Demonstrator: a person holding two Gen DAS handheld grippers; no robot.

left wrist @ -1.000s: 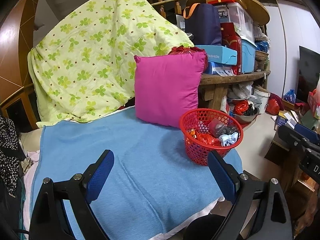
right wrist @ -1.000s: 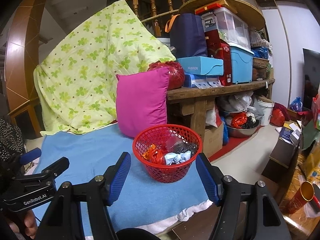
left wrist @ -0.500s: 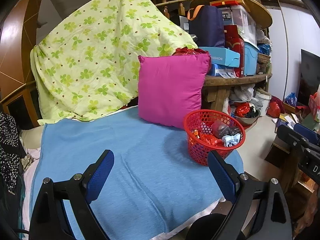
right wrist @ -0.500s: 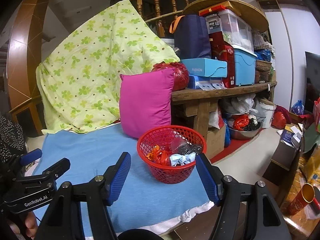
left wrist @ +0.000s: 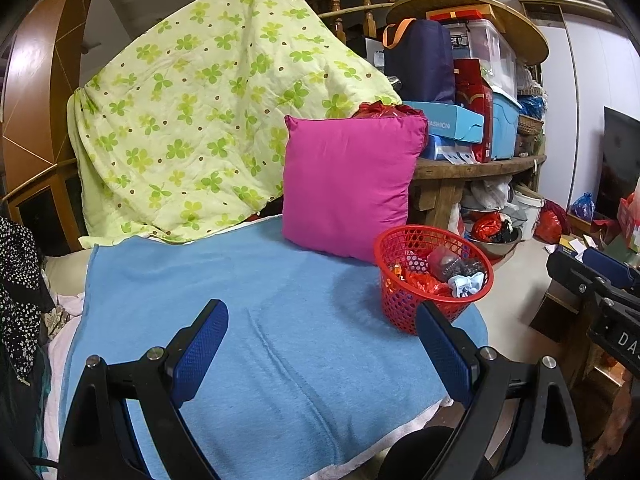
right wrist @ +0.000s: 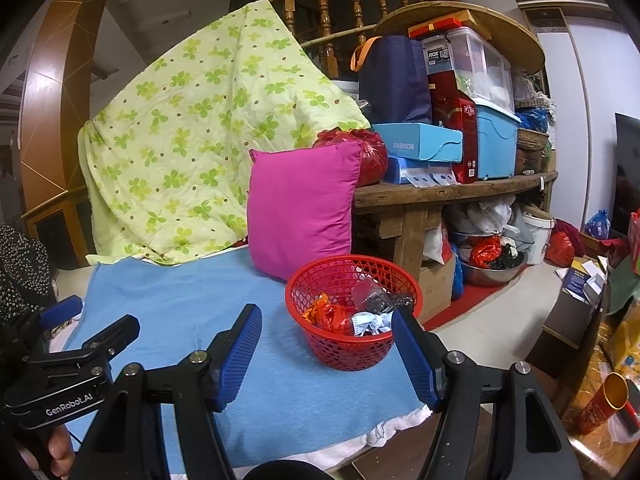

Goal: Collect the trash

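The red basket (right wrist: 354,322) of crumpled trash (right wrist: 348,314) sits at the right corner of the blue blanket (left wrist: 256,320), just in front of the pink cushion (left wrist: 348,184). Both the left gripper (left wrist: 320,350) and the right gripper (right wrist: 326,354) hover over the blanket with jaws spread, grasping nothing.

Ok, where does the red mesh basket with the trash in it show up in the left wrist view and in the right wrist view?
Left wrist view: the red mesh basket sits right of centre, on the blue blanket's right edge, above the right fingertip.
Right wrist view: the basket is near centre, between the two fingertips and just beyond them.
Shared landmark: the magenta pillow stands directly behind the basket.
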